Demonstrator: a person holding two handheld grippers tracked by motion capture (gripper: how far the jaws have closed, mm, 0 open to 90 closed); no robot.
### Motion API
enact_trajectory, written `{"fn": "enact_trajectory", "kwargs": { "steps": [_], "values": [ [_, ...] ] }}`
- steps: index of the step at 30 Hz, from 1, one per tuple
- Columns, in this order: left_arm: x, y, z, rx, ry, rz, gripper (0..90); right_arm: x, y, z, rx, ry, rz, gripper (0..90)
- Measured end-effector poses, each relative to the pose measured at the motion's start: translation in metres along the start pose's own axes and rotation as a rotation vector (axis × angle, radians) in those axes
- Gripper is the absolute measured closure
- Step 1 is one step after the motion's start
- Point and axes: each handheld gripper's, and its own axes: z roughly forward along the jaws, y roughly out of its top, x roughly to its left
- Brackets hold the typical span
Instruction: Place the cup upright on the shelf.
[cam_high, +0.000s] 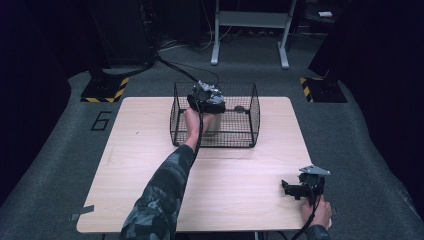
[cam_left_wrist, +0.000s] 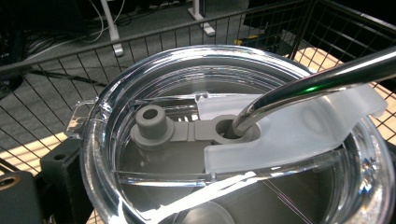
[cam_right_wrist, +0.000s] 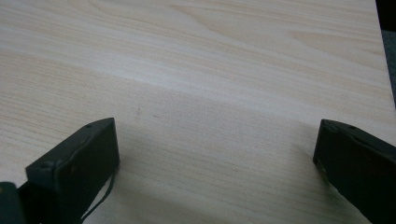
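L gripper (cam_high: 206, 98) inside wire basket (cam_high: 252, 107), clamped on tumbler (cam_left_wrist: 233, 140) w/ straw (cam_left_wrist: 317, 84). R gripper (cam_high: 295, 189) well clear of basket, jaws wide apart, nothing held.

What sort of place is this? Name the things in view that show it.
Probably a recording lab or studio: a lone wooden table on grey carpet, hazard-striped stand bases, dark curtains around, and a number six marked on the floor.

- A large dark figure "6" (cam_high: 101, 120) is marked on the grey floor (cam_high: 60, 165), just off the bench's (cam_high: 150, 150) far left corner in the high view.
- Yellow-and-black hazard stripes (cam_high: 119, 90) edge two dark base plates on the floor; they carry no wording.
- Nothing else can be read.
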Motion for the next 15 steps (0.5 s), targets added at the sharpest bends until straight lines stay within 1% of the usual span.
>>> {"fn": "enact_trajectory", "kwargs": {
  "steps": [2,3,5,6,8,9,10,13,14,15],
  "values": [
    [-0.003,-0.003,0.004,0.006,0.003,-0.009,3.9,0.0,0.0,0.0,0.0,0.0,0.0,0.0],
    [-0.003,-0.003,0.005,0.012,-0.001,-0.001,3.9,0.0,0.0,0.0,-0.002,0.0,0.0,0.0],
    [-0.006,-0.006,0.007,0.015,0.001,0.0,3.9,0.0,0.0,0.0,0.0,0.0,-0.001,0.0],
    [-0.006,-0.007,0.007,0.005,0.003,0.011,3.9,0.0,0.0,0.0,0.0,0.0,-0.001,0.0],
    [-0.007,-0.008,0.007,0.009,-0.001,0.015,3.9,0.0,0.0,0.0,-0.002,0.0,0.0,0.0],
    [-0.007,-0.008,0.006,0.012,-0.006,0.021,3.9,0.0,0.0,0.0,-0.001,0.0,-0.001,0.0],
    [-0.006,-0.009,0.006,0.027,-0.008,0.035,3.9,0.0,0.0,0.0,-0.001,-0.001,0.0,0.0],
    [-0.005,-0.013,0.003,0.015,-0.012,0.029,3.8,0.0,0.0,0.0,0.0,0.0,0.001,0.0],
    [-0.004,-0.015,0.002,0.005,-0.012,0.012,3.8,0.001,0.0,0.0,-0.006,-0.003,0.009,0.0],
    [-0.003,-0.015,0.001,0.005,-0.015,0.009,3.8,0.001,0.0,0.001,-0.009,-0.005,0.015,0.0]
  ]
}}
